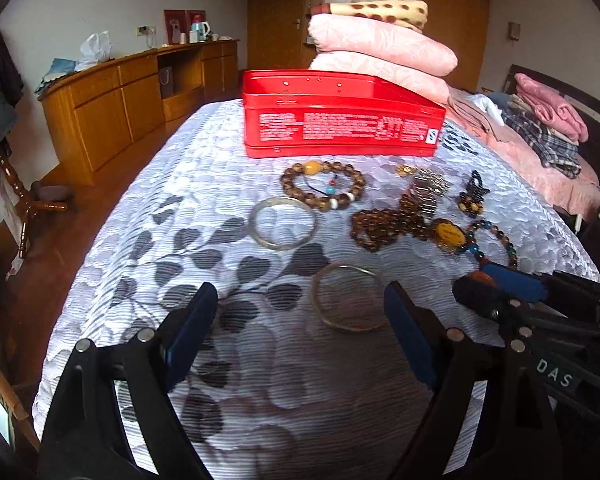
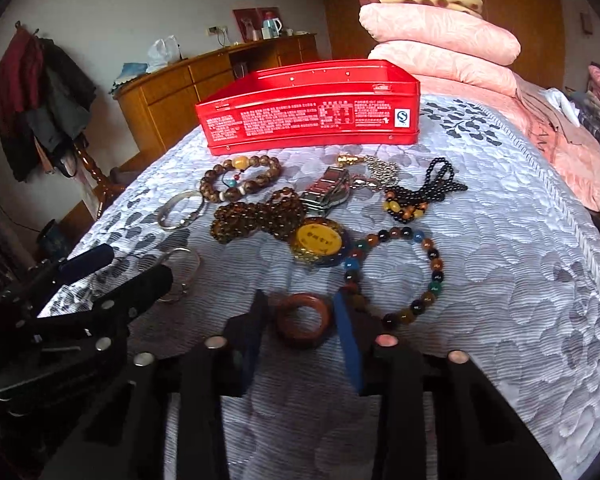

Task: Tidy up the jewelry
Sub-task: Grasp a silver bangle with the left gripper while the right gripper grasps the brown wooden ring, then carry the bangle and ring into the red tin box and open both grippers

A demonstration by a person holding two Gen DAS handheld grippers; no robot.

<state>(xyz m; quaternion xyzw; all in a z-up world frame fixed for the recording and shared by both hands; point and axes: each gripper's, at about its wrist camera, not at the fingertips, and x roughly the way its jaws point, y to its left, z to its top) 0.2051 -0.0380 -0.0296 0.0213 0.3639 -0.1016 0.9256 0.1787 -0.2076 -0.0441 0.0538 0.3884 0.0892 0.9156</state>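
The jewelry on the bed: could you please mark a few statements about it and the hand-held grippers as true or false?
1. The red tin stands open beyond the jewelry. True.
2. The reddish-brown ring lies between the fingers of the right hand-held gripper. True; whether the pads touch it cannot be told.
3. The left hand-held gripper is shut on a silver bangle. False: its jaws are wide apart, and the bangle lies on the bedspread near the right-side finger.
4. The wooden bead bracelet is already in the tin. False: it lies on the bedspread in front of the tin.
5. Folded pink quilts are stacked behind the tin. True.
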